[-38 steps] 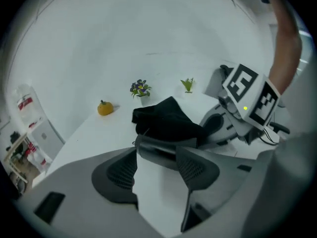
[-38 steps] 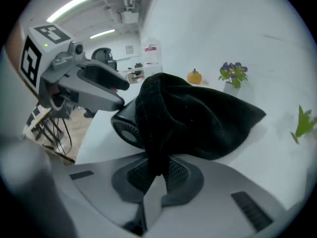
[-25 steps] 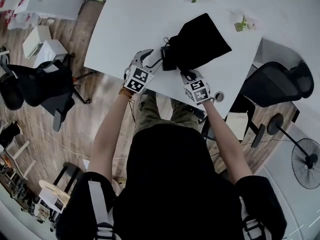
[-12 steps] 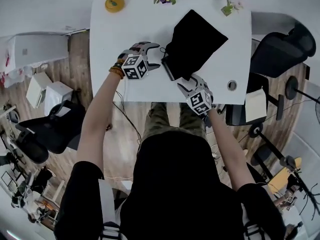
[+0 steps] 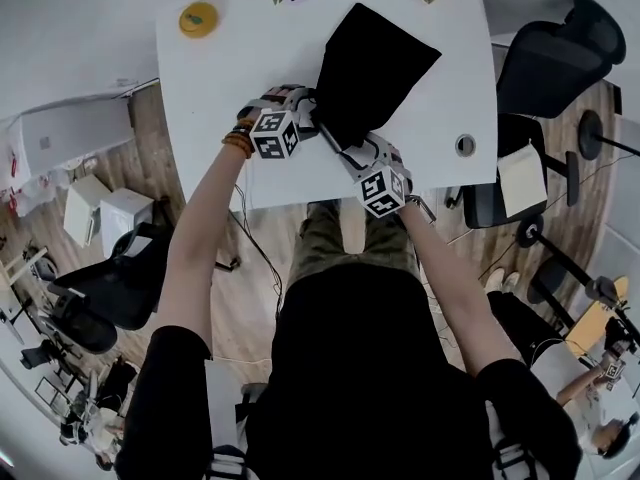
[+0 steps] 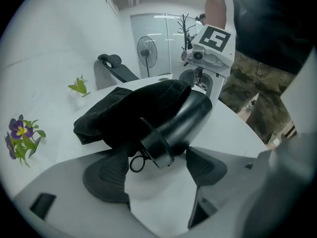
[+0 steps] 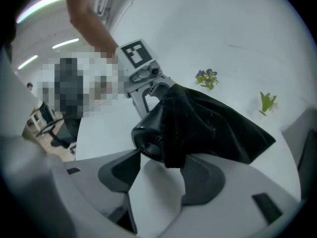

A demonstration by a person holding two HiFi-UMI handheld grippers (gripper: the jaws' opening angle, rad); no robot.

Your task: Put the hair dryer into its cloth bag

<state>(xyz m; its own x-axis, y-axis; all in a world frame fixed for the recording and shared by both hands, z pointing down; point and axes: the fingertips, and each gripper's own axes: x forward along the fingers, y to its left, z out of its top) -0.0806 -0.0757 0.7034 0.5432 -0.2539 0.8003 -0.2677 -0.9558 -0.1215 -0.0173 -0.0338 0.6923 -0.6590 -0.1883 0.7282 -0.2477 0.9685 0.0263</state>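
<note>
**Head view:** a black cloth bag (image 5: 378,63) lies on a white table (image 5: 215,78), with the left gripper (image 5: 305,108) and right gripper (image 5: 358,151) at its near mouth.

**Left gripper view:** the hair dryer (image 6: 181,123) lies half inside the bag. Its handle end (with a small hanging loop) sits between the spread jaws, which have just been opening, pads clear of it.

**Right gripper view:** these jaws also stand apart, having just been opening. The dryer's grilled rear and the bag's hem lie between them, ungripped.
</note>
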